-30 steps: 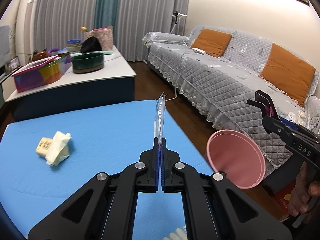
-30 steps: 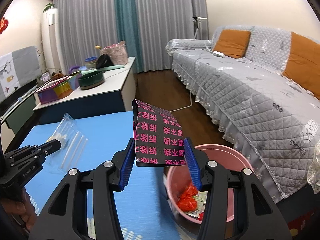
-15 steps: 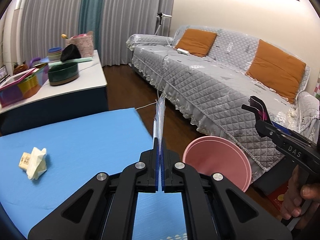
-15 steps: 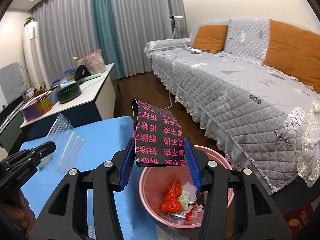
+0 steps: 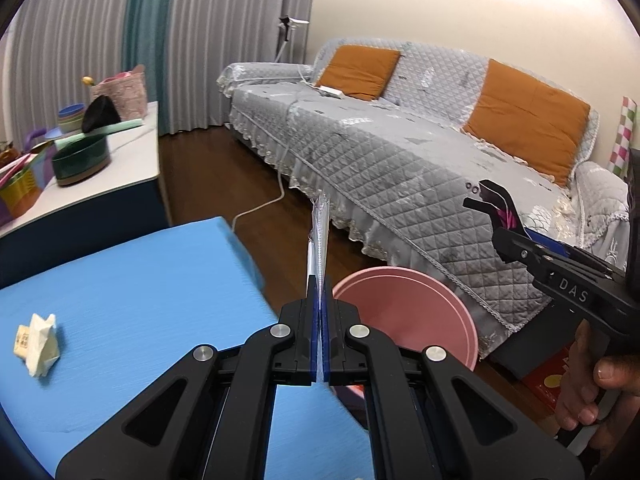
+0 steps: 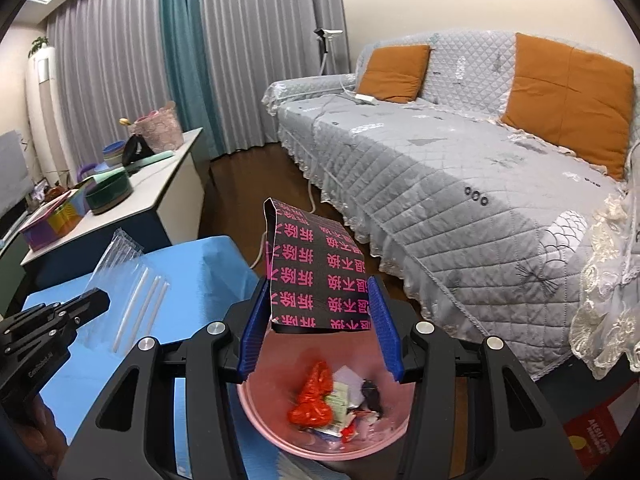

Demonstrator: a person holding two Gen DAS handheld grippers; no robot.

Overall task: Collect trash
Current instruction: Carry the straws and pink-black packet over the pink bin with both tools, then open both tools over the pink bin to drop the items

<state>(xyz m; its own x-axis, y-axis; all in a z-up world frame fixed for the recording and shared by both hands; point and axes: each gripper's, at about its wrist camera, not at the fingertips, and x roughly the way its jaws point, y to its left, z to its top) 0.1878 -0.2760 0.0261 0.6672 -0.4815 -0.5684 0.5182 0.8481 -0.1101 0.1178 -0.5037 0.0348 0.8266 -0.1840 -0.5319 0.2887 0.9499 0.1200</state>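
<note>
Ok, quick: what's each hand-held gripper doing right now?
Left hand-held gripper: shut on the clear plastic straw wrapper.
Right hand-held gripper: shut on the black paper packet with pink characters, above the pink round bin.

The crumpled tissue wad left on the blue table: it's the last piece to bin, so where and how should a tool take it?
Grip the crumpled tissue wad across its raised, bunched white top, coming down from above. It lies loose and low on the blue table, partly over a small yellowish packet, so a pinch from above probably catches the folds; whether the packet comes along is unclear.
</note>
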